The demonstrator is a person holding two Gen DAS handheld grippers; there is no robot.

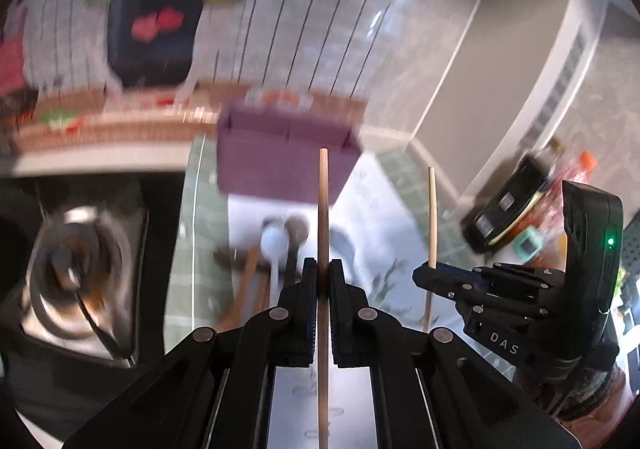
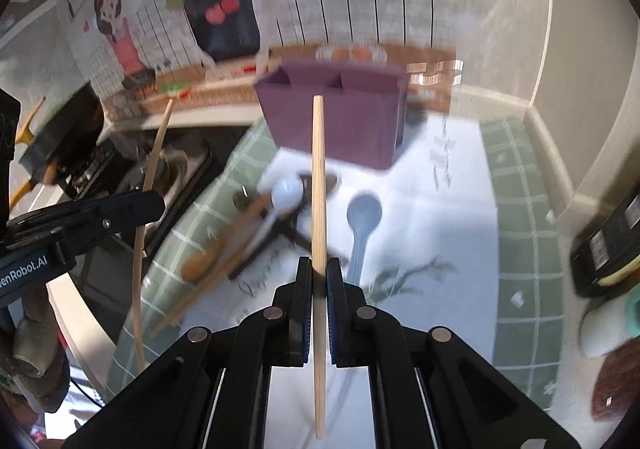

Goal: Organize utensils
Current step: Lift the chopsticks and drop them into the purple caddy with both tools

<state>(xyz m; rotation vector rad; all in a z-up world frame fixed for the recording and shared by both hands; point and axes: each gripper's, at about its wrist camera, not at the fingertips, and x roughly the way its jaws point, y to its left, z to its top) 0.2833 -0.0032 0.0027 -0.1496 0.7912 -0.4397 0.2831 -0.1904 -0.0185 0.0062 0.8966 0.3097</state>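
My left gripper (image 1: 323,269) is shut on a wooden chopstick (image 1: 323,205) that points up toward the purple utensil holder (image 1: 286,161). My right gripper (image 2: 319,267) is shut on a second wooden chopstick (image 2: 318,177), aimed at the same holder (image 2: 336,121), which has compartments. In the left wrist view the right gripper (image 1: 424,275) shows at right with its chopstick (image 1: 431,217). In the right wrist view the left gripper (image 2: 156,205) shows at left with its chopstick (image 2: 154,161). On the mat lie a white spoon (image 2: 286,193), a blue spoon (image 2: 362,221), wooden utensils (image 2: 224,245) and a dark utensil.
A green checked mat (image 2: 516,209) covers the counter. A stove burner (image 1: 76,257) sits at the left. A dark box (image 2: 608,241) and bottles (image 1: 576,177) stand at the right near the wall. A tiled backsplash with an apron picture (image 2: 220,5) is behind.
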